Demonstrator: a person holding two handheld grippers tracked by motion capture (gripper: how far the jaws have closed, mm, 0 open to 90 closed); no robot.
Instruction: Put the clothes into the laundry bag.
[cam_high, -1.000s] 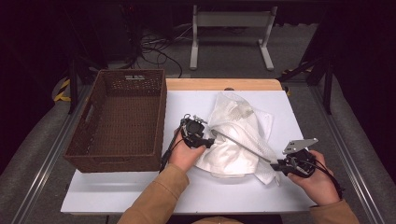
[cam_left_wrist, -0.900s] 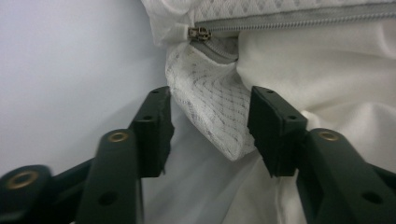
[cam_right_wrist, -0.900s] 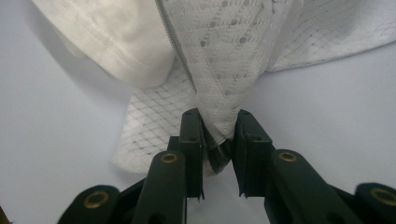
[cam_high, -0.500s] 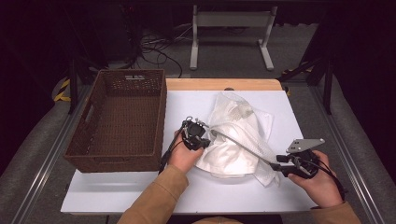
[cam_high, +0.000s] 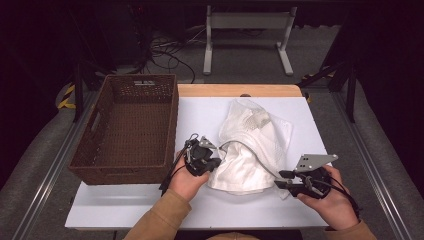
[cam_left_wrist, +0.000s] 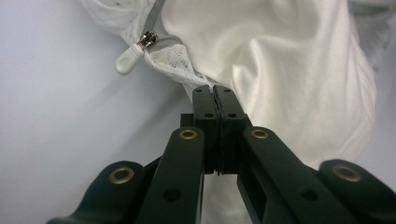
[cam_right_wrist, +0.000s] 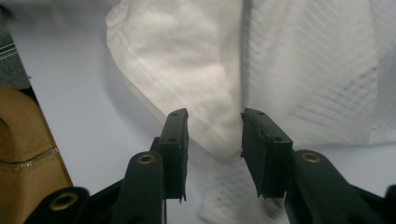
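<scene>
currently the white mesh laundry bag (cam_high: 252, 145) lies crumpled at centre frame in the high view, on the white table (cam_high: 200, 115), with white cloth inside it. its grey zipper runs along the left edge, and the white zipper pull (cam_left_wrist: 128, 57) shows at upper left in the left gripper view, resting on the table just beside the bag's lace-like hem. my left gripper (cam_high: 212, 162) sits at the bag's lower left edge in the high view; its jaws are pressed together, and in the left gripper view (cam_left_wrist: 215, 100) their tips meet the bag's edge, pinching the fabric there. my right gripper (cam_high: 282, 179) is at the bag's lower right corner; in the right gripper view (cam_right_wrist: 214, 135) its jaws stand spread with a fold of the bag between them, not clamped. to the left of the bag, at left of frame, stands the brown wicker basket (cam_high: 90, 155), apart from it.
</scene>
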